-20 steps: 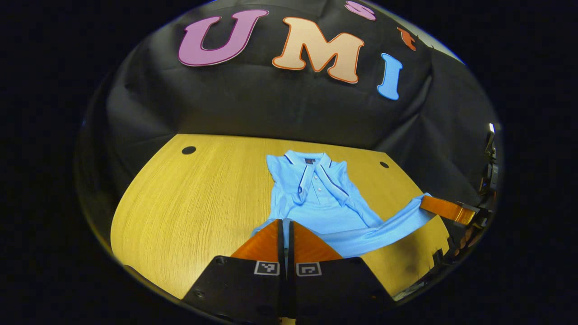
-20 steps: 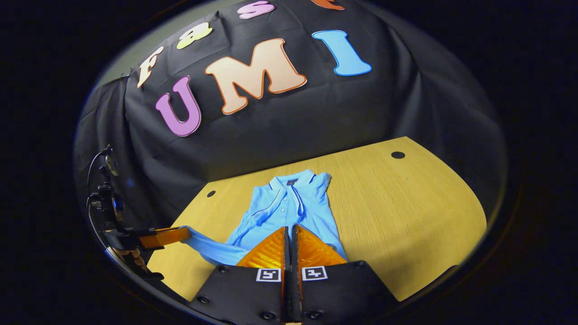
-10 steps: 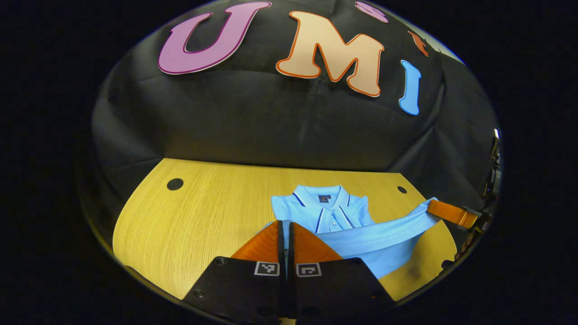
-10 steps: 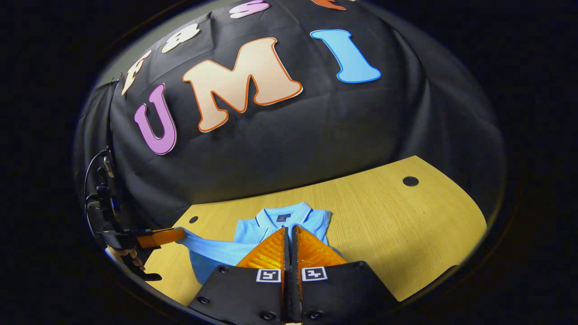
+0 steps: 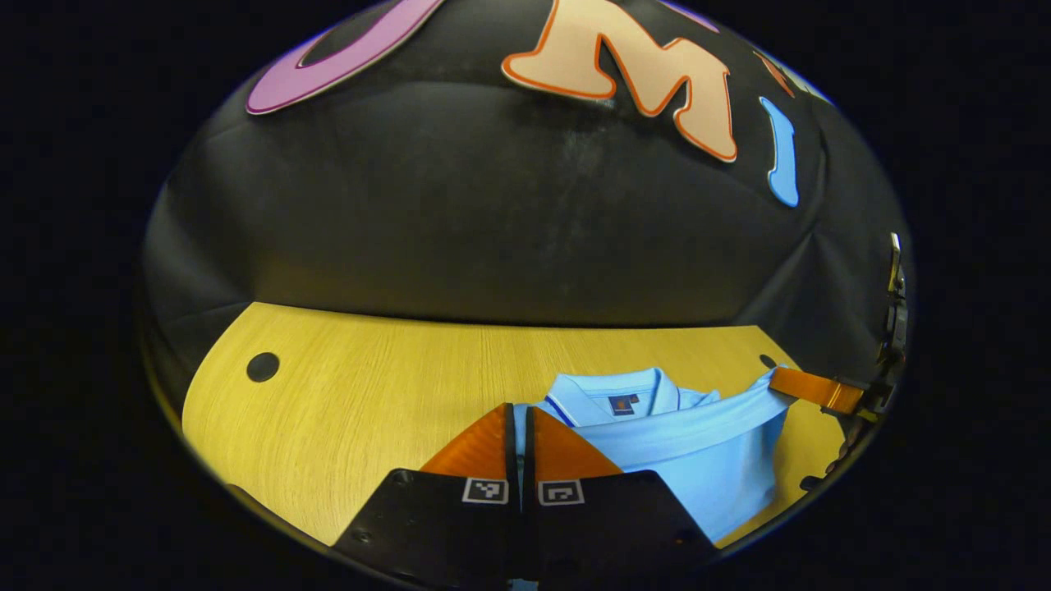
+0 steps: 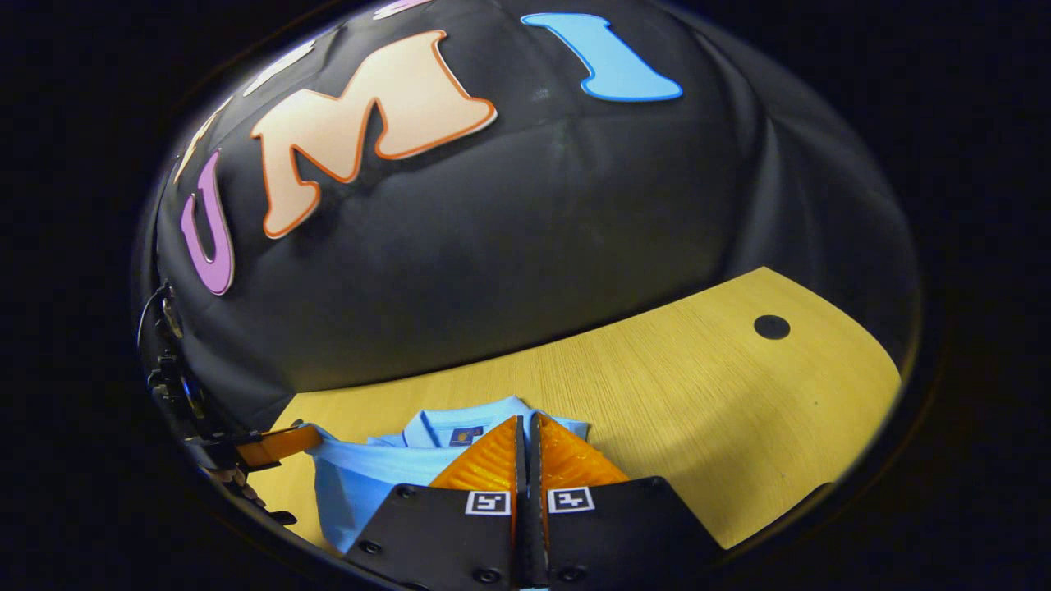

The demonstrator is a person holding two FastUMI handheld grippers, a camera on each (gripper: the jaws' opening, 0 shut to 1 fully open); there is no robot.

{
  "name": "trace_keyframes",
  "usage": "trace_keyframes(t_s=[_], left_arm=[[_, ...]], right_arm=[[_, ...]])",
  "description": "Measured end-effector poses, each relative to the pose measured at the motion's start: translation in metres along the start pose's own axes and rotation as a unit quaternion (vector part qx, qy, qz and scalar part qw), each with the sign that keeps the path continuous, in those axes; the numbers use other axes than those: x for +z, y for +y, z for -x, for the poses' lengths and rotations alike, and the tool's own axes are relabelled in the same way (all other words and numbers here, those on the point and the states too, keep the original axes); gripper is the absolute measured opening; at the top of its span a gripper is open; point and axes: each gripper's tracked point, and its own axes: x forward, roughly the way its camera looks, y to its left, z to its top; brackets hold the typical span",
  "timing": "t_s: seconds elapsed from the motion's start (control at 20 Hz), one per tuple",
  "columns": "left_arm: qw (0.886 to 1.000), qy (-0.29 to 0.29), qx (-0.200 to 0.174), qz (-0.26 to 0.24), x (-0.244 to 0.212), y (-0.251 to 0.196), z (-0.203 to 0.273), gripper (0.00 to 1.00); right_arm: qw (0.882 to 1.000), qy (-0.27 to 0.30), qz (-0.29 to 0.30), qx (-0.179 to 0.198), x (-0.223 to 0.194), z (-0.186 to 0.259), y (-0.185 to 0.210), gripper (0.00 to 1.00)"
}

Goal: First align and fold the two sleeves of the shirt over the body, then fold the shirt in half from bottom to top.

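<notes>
Lower body of blue shirt [image 5: 706, 460] hidden under raised hem | both claws, left claw [image 5: 519, 427] and right claw [image 6: 528, 439], closed on hem, held level above collar [image 5: 616, 390] | shirt on wooden counter [image 5: 369, 394].

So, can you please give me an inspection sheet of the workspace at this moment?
Surface: wooden table, two dark round holes.
Job's things: blue polo shirt, bottom hem lifted near the collar; half-fold in progress.
Clutter: nothing seen.
Grippers: left gripper and right gripper both shut on the hem.
Cables: dark wires behind the left gripper, seen in the right gripper view.
Surroundings: black cloth wall.
</notes>
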Motion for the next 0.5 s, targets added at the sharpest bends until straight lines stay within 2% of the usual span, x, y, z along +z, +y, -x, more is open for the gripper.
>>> trace_keyframes(t_s=[0.1, 0.2, 0.3, 0.35, 0.4, 0.5], left_arm=[[1.0, 0.011, -0.01, -0.001, -0.012, -0.002, -0.016, 0.0], [1.0, 0.023, 0.003, -0.001, -0.023, 0.005, -0.024, 0.0], [1.0, 0.026, 0.01, 0.012, -0.026, 0.005, -0.021, 0.02], [1.0, 0.019, 0.015, 0.019, -0.021, 0.008, -0.019, 0.06], [0.999, 0.009, 0.022, 0.024, -0.016, 0.01, -0.014, 0.18], [0.999, -0.017, 0.042, 0.02, 0.001, 0.016, -0.002, 0.7]], right_arm=[[1.0, -0.004, -0.005, -0.007, -0.003, -0.015, -0.002, 0.02], [1.0, 0.004, -0.006, -0.022, -0.003, -0.032, -0.013, 0.02], [0.999, 0.007, -0.004, -0.035, -0.003, -0.031, -0.02, 0.0], [0.999, 0.001, 0.0, -0.033, 0.002, -0.028, -0.018, 0.23], [0.999, -0.012, 0.015, -0.037, 0.009, -0.02, -0.016, 0.47], [0.998, -0.039, 0.044, -0.038, 0.027, -0.006, -0.012, 0.94]])
